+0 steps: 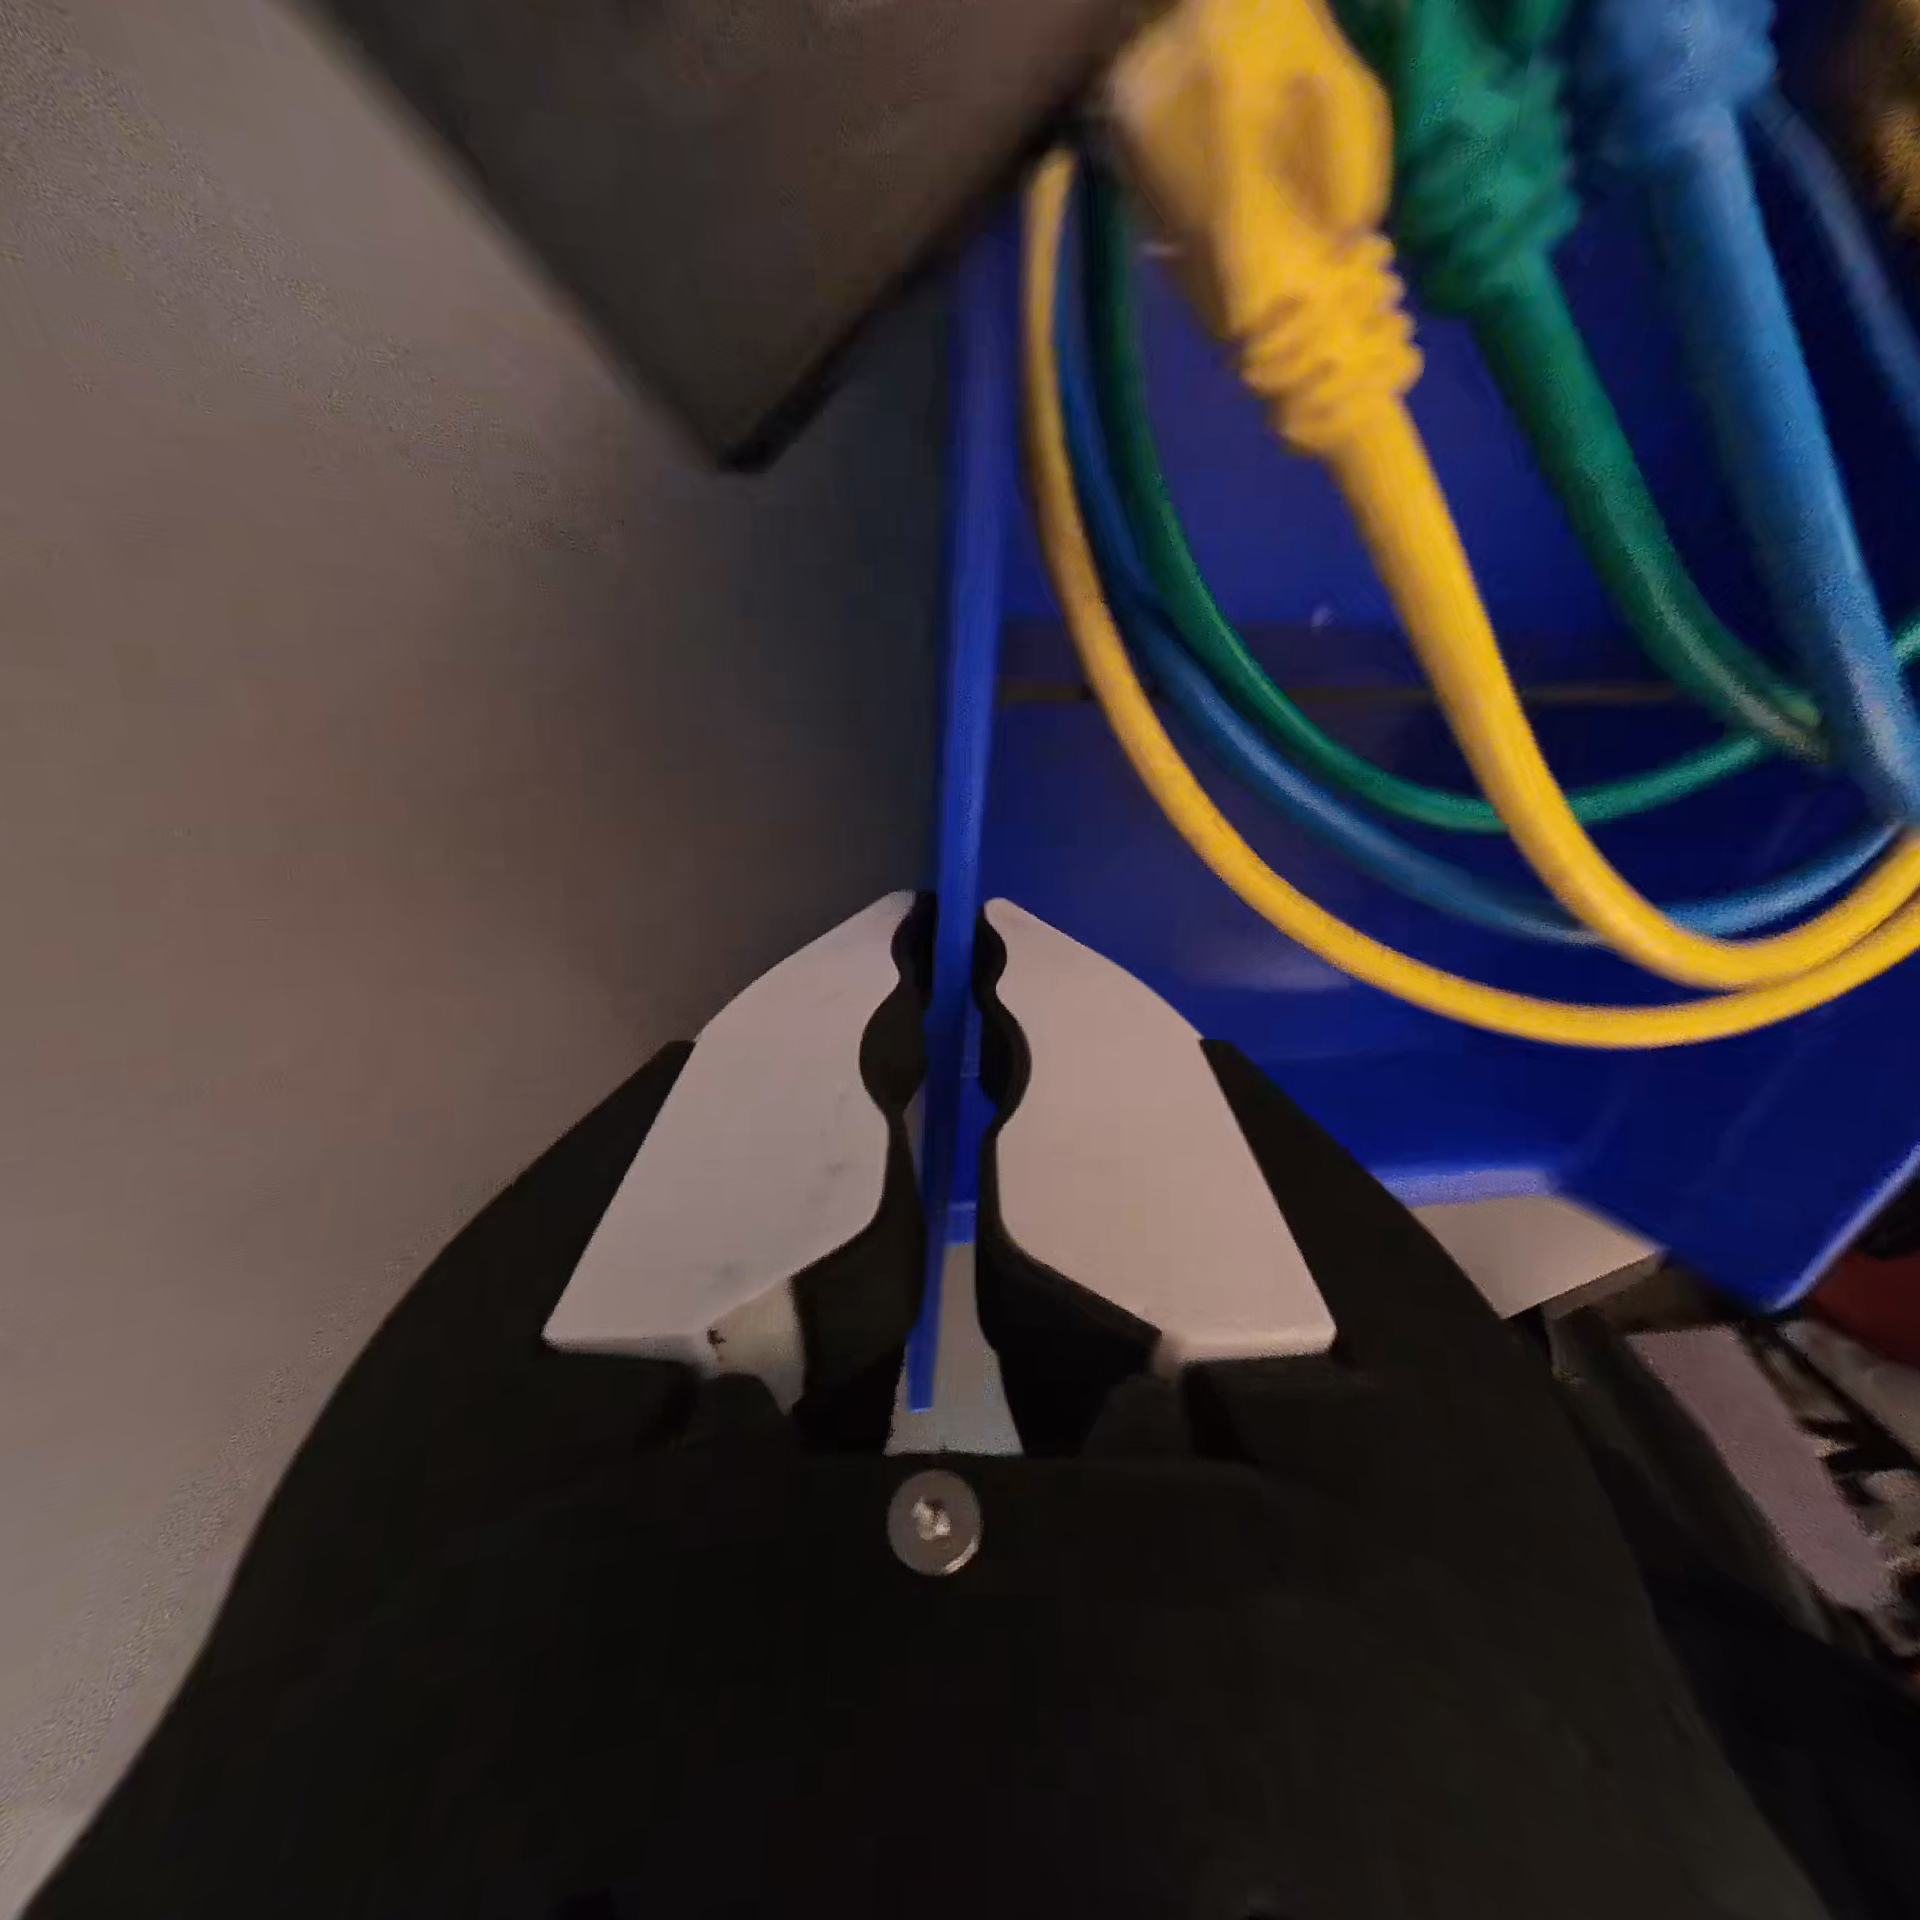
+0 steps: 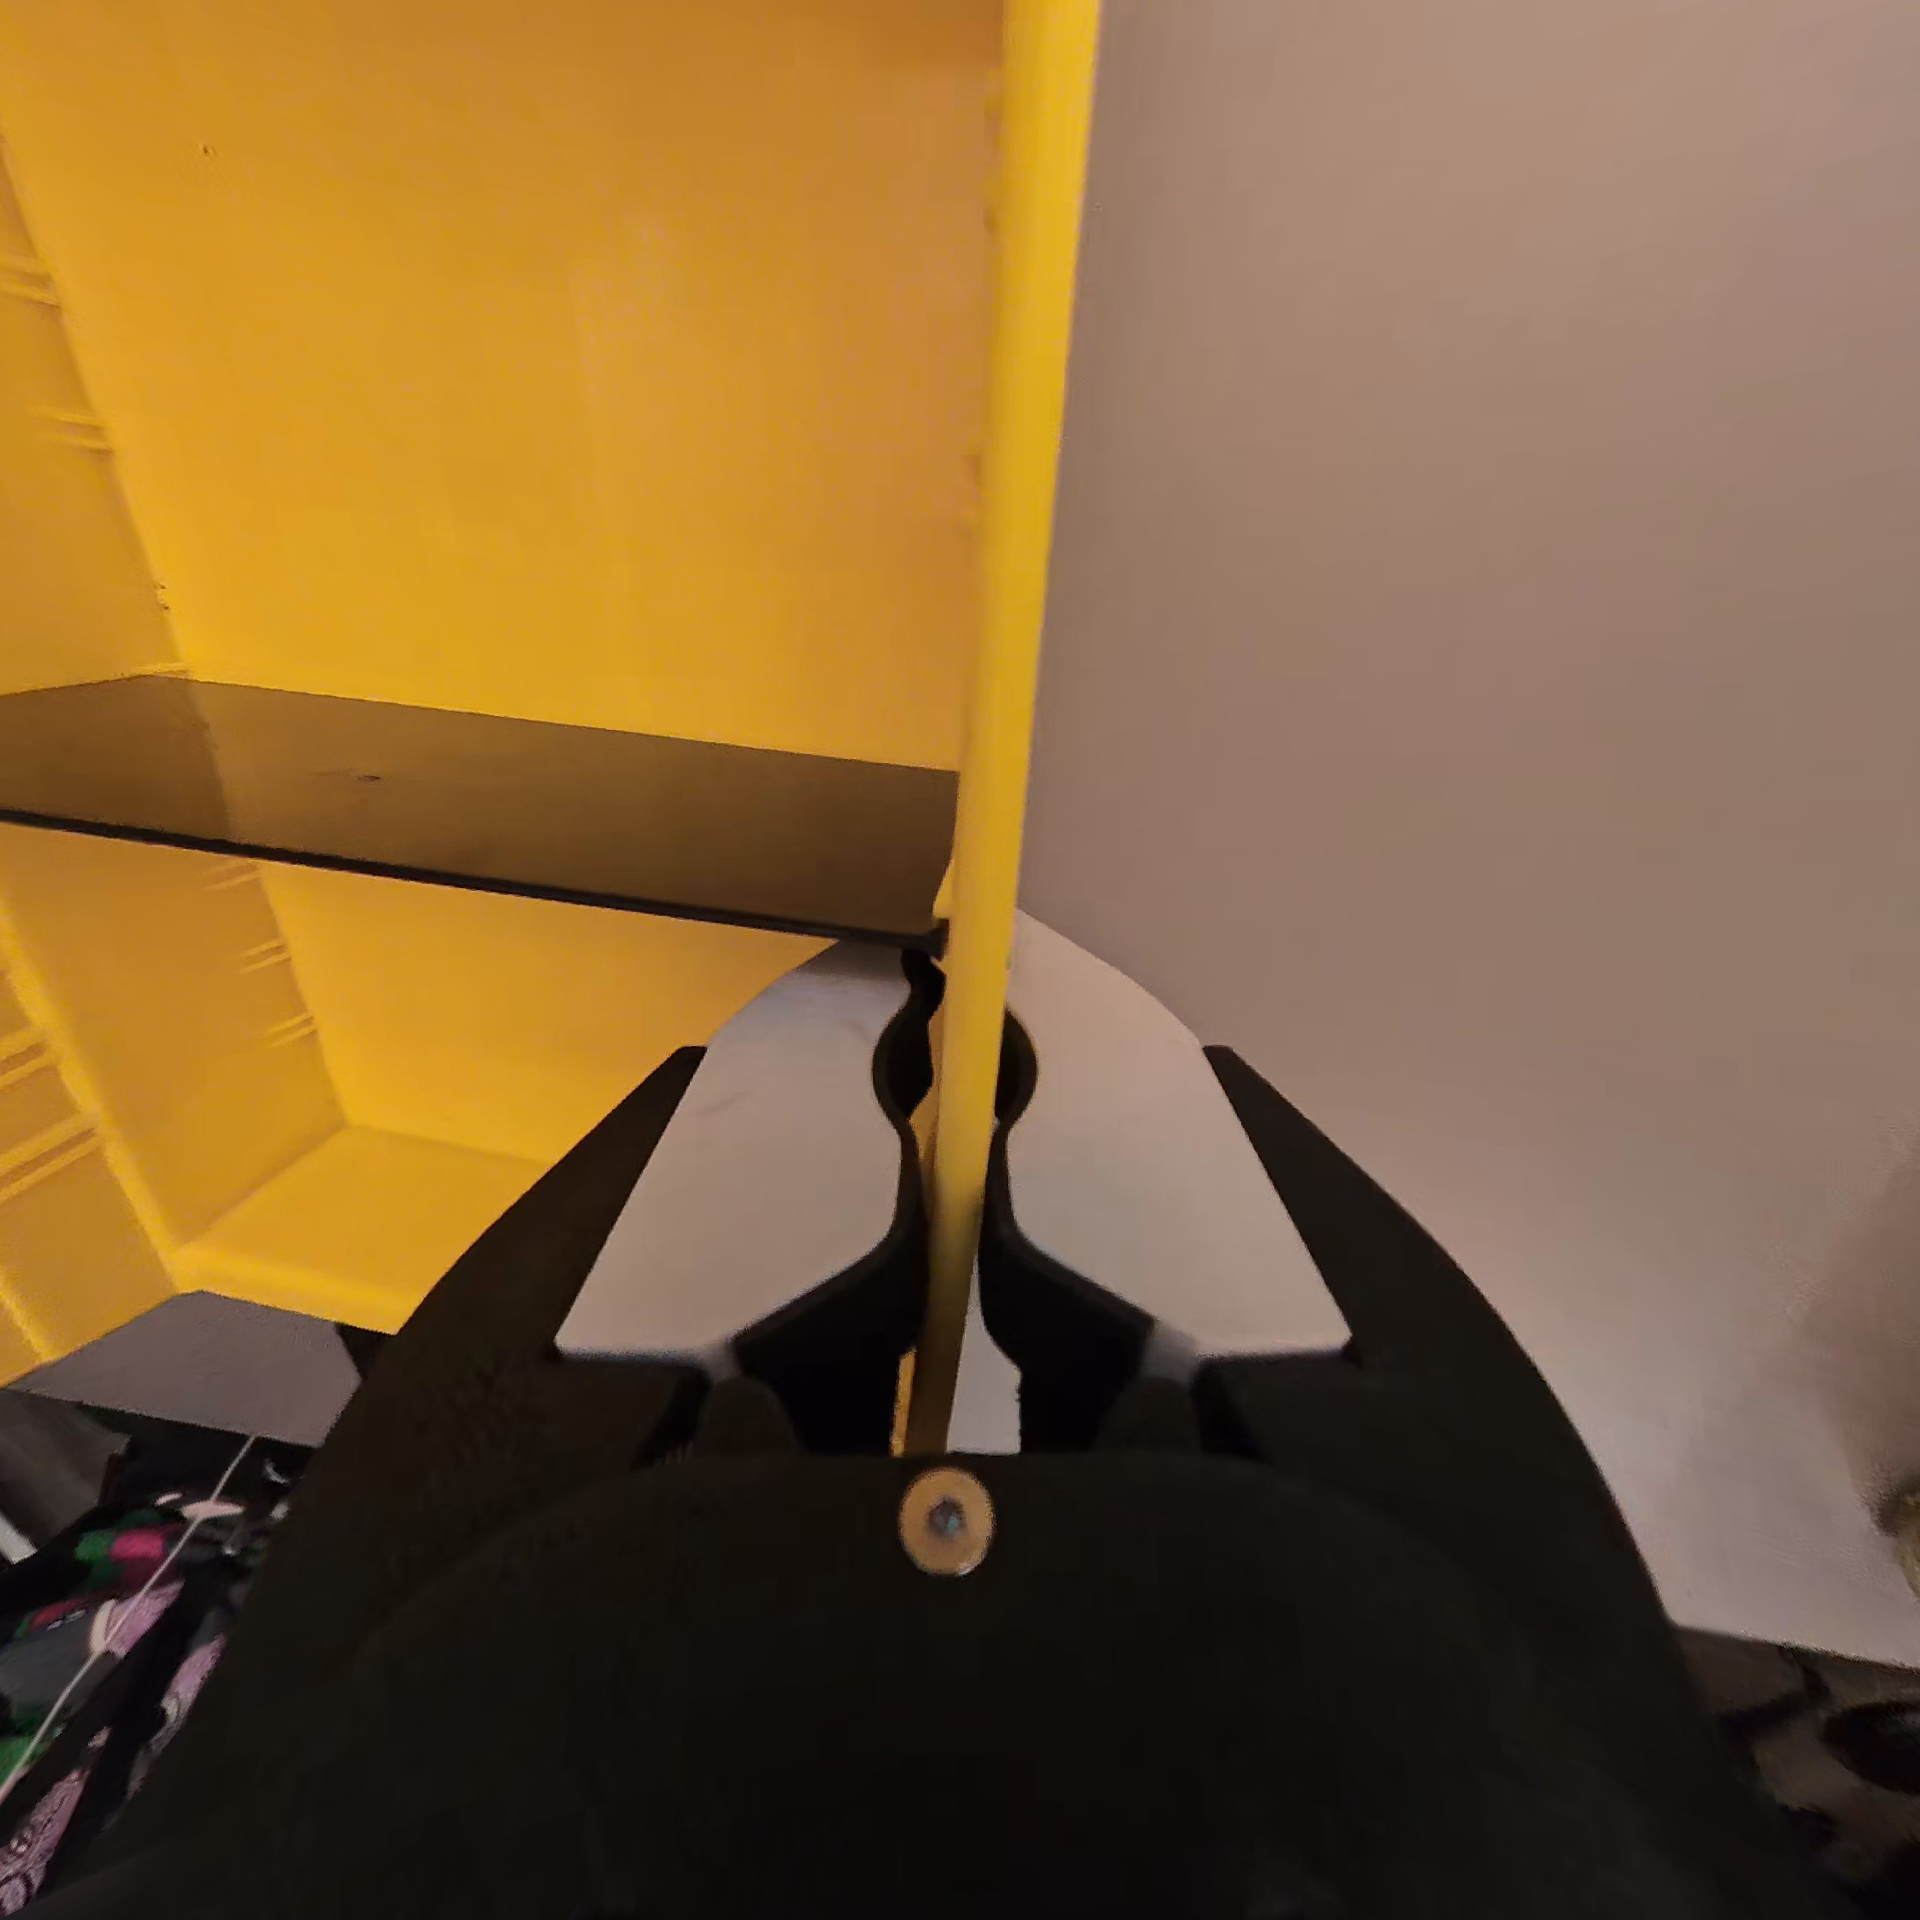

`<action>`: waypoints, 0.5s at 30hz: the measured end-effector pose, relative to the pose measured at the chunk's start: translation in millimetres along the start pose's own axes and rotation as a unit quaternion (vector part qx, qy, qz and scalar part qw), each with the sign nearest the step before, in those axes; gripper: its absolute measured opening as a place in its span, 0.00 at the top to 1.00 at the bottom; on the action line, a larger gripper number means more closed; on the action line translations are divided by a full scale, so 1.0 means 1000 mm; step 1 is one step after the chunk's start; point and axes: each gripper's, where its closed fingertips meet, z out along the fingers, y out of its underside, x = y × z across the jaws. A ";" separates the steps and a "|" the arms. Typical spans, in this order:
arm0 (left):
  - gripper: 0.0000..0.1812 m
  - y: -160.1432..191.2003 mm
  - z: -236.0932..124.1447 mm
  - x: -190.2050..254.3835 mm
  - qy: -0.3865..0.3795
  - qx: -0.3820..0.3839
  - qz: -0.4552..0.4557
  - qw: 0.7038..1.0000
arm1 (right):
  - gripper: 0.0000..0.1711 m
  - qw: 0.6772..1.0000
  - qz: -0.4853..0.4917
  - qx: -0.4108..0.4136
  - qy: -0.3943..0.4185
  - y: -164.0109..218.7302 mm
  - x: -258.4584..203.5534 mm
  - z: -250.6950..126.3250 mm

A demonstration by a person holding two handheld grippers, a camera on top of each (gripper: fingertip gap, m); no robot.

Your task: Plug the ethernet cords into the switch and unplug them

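Left wrist view: pale grey wall [image 1: 312, 727] on the left, a dark grey panel [image 1: 675, 208] above. The left gripper [image 1: 948, 914] is nearly closed, pinching the thin side wall of a blue bin [image 1: 961, 727]. Inside the bin, ahead and right of the fingertips, lie the yellow cord [image 1: 1340, 343], green cord [image 1: 1507, 260] and blue cord [image 1: 1704, 260], blurred. Right wrist view: plain light wall [image 2: 1507, 623]. The right gripper [image 2: 961, 961] clamps the side wall of a yellow bin [image 2: 1023, 520], just beside its black divider [image 2: 520, 790]. The switch cannot be made out.
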 end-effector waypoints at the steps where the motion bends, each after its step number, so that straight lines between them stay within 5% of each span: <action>1: 0.98 0.002 -0.003 -0.016 0.009 0.011 -0.014 1.000 | 0.97 1.000 -0.005 0.004 -0.005 -0.002 -0.007 0.004; 15: 0.97 0.112 -0.046 -0.220 -0.026 0.054 -0.099 0.993 | 0.97 1.000 0.003 0.007 0.010 -0.020 -0.013 0.008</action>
